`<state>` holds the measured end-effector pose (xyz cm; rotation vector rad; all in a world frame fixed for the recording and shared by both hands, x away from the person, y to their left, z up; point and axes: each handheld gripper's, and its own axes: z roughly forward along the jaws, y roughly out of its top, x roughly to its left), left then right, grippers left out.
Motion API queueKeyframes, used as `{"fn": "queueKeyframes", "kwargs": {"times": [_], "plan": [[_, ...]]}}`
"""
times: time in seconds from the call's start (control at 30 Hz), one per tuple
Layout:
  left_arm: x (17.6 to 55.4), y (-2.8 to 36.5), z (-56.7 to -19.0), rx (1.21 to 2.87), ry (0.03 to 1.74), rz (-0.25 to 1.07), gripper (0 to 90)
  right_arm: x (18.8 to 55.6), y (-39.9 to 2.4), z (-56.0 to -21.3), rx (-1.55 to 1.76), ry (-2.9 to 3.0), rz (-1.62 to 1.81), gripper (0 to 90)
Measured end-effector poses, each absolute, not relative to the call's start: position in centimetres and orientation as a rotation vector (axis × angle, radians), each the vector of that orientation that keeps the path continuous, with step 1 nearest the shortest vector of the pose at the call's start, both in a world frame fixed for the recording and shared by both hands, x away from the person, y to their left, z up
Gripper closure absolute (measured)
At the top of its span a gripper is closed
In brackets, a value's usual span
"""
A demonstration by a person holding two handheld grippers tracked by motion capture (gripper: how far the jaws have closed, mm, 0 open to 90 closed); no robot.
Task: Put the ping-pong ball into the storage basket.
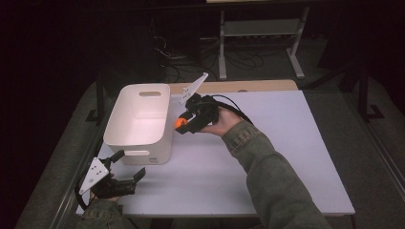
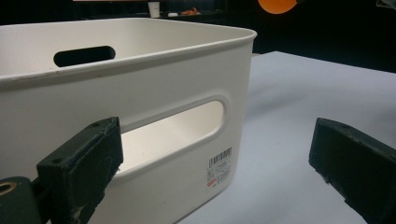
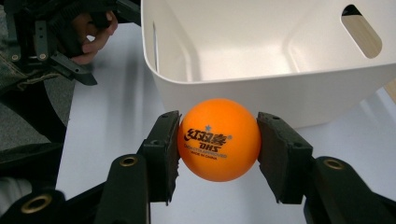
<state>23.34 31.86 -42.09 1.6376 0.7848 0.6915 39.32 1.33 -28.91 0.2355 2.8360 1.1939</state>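
right gripper (image 3: 218,140) pinching orange ping-pong ball (image 3: 218,139) just beside white plastic bin (image 3: 261,56) rim, above white table (image 1: 267,143), left gripper (image 1: 130,164) resting near bin's front corner, jaws standing spread, holding nothing

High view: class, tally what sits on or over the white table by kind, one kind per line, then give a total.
Bin: 1
Ball: 1
Hand-held gripper: 2, left and right
Total: 4
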Motion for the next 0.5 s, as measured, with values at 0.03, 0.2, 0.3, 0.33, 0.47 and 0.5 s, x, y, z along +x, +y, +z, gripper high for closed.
{"fn": "queueKeyframes", "kwargs": {"times": [0.03,0.2,0.3,0.33,0.47,0.5], "plan": [[23.3,31.9,-42.1,1.638,0.785,0.692,2.4,39.4,1.5,-28.9,0.228,2.834,1.198,49.5],[23.3,31.8,-42.1,1.636,0.782,0.692,2.4,39.3,2.4,-28.5,0.193,2.839,1.18,49.5],[23.3,31.9,-42.1,1.637,0.782,0.691,2.4,39.4,2.8,-28.2,0.18,2.84,1.175,49.5],[23.3,31.9,-42.1,1.637,0.782,0.691,2.4,39.3,3.0,-28.1,0.18,2.839,1.179,49.5],[23.3,31.9,-42.1,1.637,0.781,0.691,2.4,39.4,3.4,-27.8,0.171,2.84,1.176,49.5],[23.3,31.9,-42.1,1.637,0.781,0.69,2.4,39.5,3.5,-27.8,0.163,2.839,1.176,49.5]]}}
